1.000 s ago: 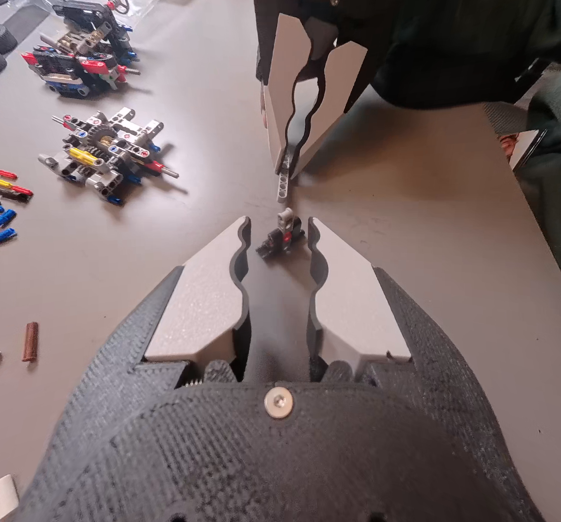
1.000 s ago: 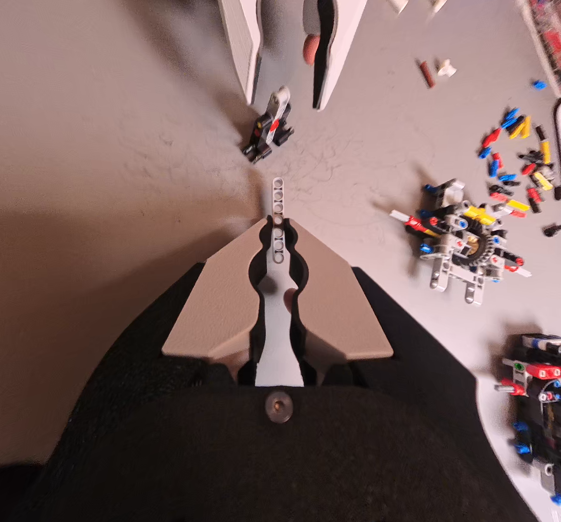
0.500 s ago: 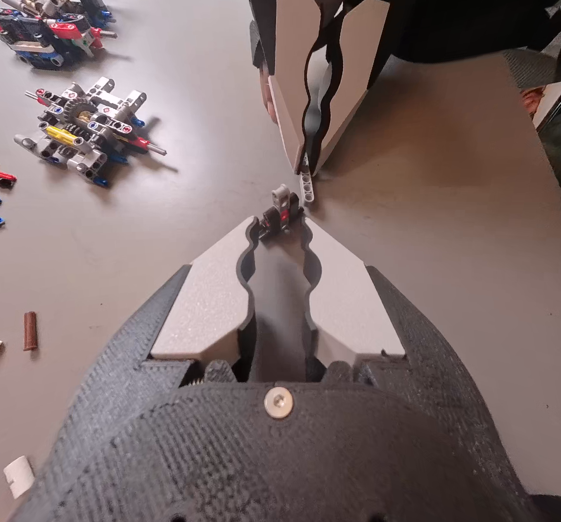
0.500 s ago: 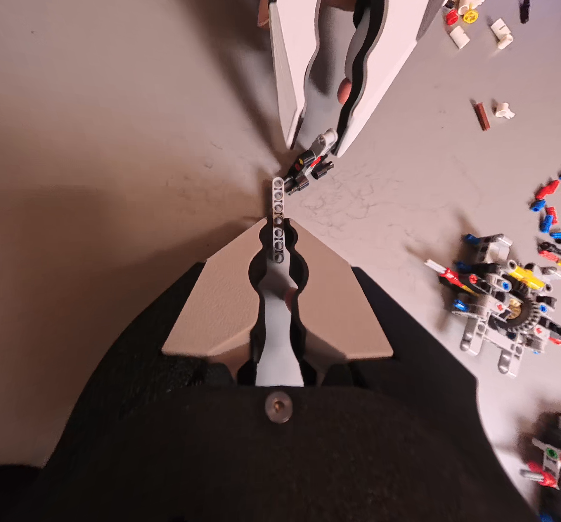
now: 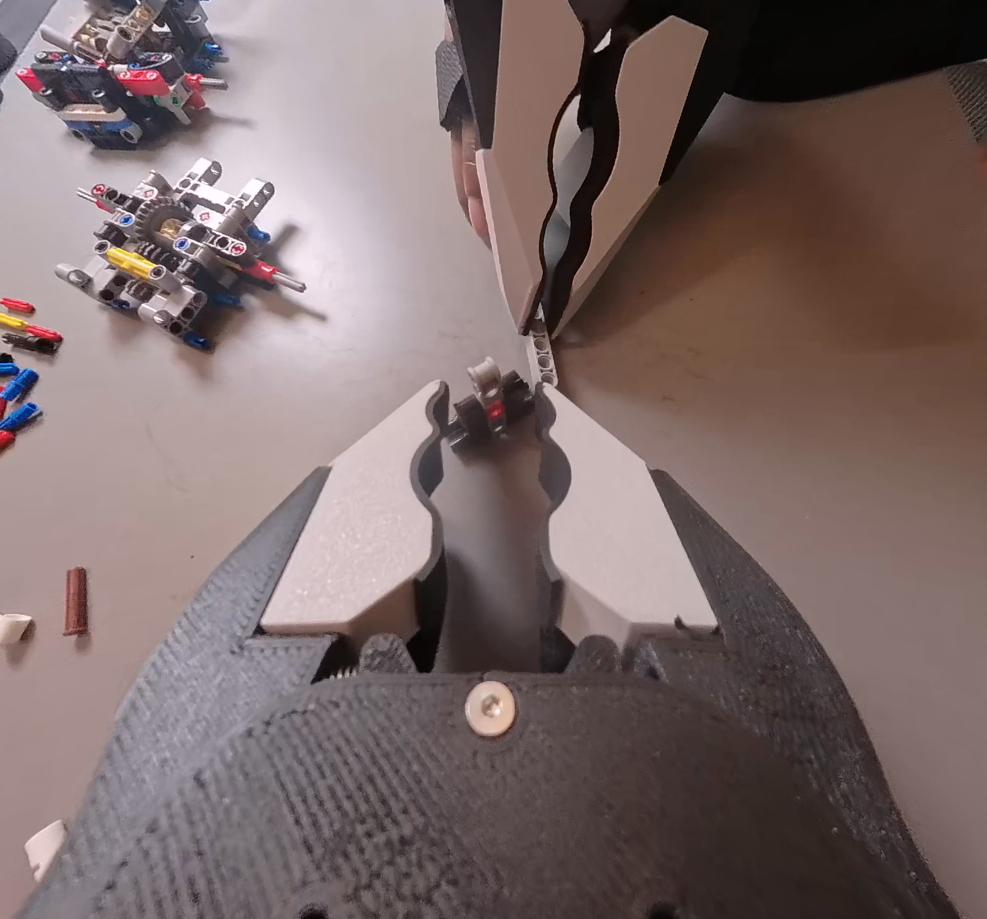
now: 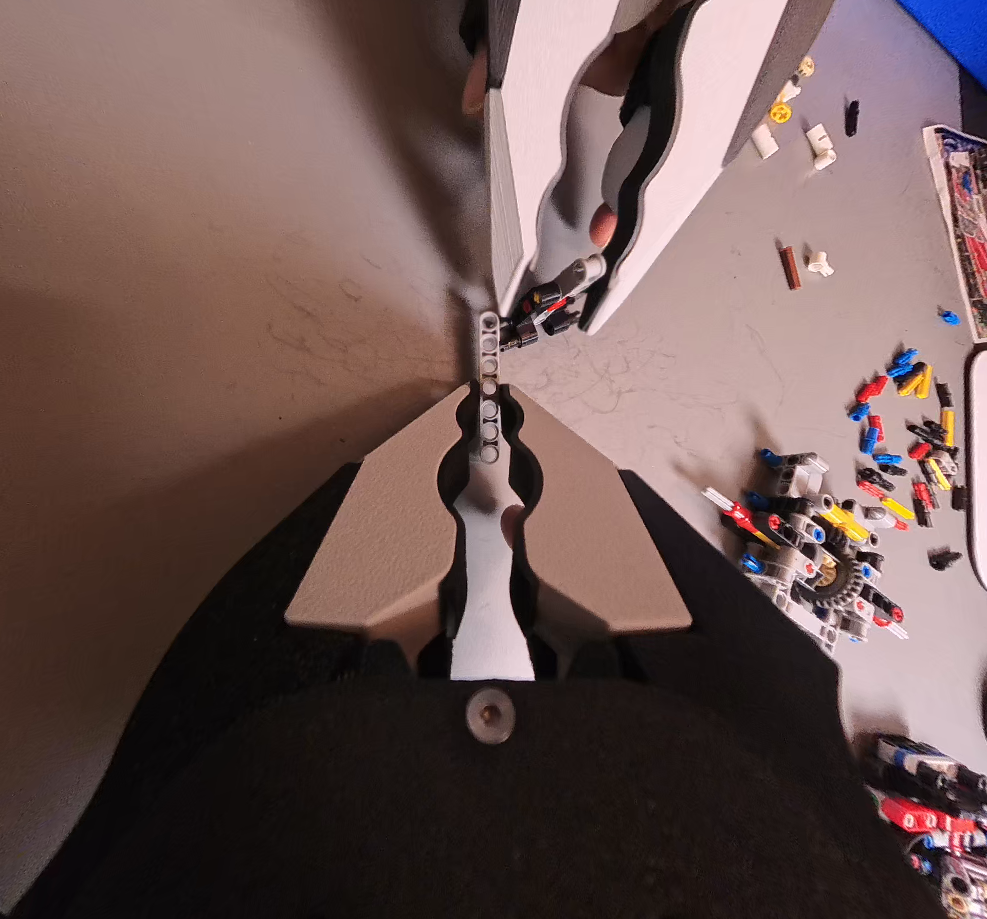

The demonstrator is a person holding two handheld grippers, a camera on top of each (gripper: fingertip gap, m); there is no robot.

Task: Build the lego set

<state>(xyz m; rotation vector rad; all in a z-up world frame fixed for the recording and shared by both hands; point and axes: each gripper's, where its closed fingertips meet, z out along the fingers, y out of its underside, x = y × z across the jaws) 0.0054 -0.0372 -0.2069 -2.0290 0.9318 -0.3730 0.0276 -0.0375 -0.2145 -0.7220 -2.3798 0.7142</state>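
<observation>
The right hand-held gripper (image 6: 488,391) is clenched on a thin grey beam with a row of holes (image 6: 488,354), its fingertips pinching the beam's flat sides near mid-length, the far end sticking out over the bench (image 6: 213,252). The left hand-held gripper (image 5: 488,402) grasps a small black, grey and red brick cluster (image 5: 488,407) at its ends, close beside the beam's tip. Both look light, stiff and smooth; the cluster's pinned joints could probably twist or pop apart under a skewed squeeze.

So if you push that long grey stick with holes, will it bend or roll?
Probably neither. The grey beam looks like hard plastic, so likely stiff. Its flat sides suggest sliding, not rolling. It seems light: the right gripper carries it by one end.
</observation>
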